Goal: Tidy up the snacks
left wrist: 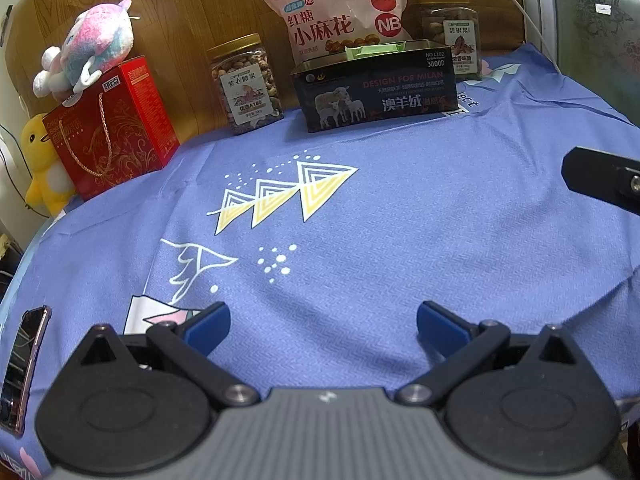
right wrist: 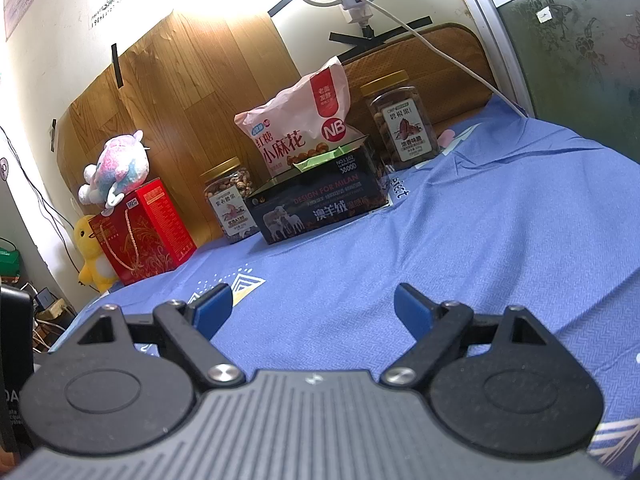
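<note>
Both tongs are wide open and hold nothing. Left gripper (left wrist: 322,326) hovers low over the blue tablecloth (left wrist: 400,220), in the lower middle of its own view. Right gripper (right wrist: 312,306) stands the same way in its view, and one black tip of it shows at the right edge of the left view.

All the snacks stand in a row at the top of both frames, well apart from the blue pads (left wrist: 208,326). From left to right in the left view there is a red gift box (left wrist: 116,128) with a plush toy (left wrist: 92,48) on top, a jar of cashews (left wrist: 248,84) with a gold lid, a dark open box (left wrist: 376,90) with sheep printed on its front, a pink bag of fried dough twists (left wrist: 340,12) which seems to stand inside or just behind that box, and a second nut jar (left wrist: 450,36) at the upper right.

I judge that the dark box is the collecting place and that one jar is the next thing to take, but this is not sure. For a good grasp, the gripper nearest the chosen jar should approach level and close on the middle of the jar body, below the lid, because the plastic wall is smooth and could slip. The jar must be lifted straight up before it moves sideways, so that it does not push its neighbour. A green packet (left wrist: 366,50) already lies in the box, so the free room must be checked first.
</note>
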### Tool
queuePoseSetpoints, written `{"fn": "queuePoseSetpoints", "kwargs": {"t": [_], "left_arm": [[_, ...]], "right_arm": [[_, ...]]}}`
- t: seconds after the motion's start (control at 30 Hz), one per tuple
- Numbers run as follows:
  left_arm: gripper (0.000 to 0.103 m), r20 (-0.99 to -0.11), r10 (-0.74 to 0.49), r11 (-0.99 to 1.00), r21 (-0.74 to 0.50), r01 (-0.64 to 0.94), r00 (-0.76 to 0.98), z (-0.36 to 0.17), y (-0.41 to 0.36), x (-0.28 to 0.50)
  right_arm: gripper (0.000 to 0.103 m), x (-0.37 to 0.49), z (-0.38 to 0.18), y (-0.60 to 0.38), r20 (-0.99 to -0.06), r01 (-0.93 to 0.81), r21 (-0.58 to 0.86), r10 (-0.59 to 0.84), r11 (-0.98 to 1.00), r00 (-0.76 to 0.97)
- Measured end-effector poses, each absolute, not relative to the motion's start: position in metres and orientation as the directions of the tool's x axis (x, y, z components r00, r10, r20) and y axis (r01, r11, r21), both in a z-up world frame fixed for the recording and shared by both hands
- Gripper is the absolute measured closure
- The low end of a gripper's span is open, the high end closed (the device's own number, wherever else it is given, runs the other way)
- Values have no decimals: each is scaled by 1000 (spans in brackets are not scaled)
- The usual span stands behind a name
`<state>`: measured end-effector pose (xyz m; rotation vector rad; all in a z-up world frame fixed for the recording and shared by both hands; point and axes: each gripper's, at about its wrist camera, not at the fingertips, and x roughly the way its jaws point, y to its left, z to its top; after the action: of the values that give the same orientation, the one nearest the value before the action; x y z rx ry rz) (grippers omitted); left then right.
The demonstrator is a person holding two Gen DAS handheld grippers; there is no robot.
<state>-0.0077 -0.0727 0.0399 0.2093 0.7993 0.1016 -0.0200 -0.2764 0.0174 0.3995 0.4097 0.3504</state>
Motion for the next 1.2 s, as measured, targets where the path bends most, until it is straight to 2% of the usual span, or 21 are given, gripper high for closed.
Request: {"fn": "queuePoseSetpoints", "kwargs": {"t": [1.2], "left_arm": [[0, -679, 141, 976, 218, 14, 721, 44, -76, -12]], "right_arm": [[13, -20, 18, -276, -311, -244, 439, 401, 865, 862]]}}
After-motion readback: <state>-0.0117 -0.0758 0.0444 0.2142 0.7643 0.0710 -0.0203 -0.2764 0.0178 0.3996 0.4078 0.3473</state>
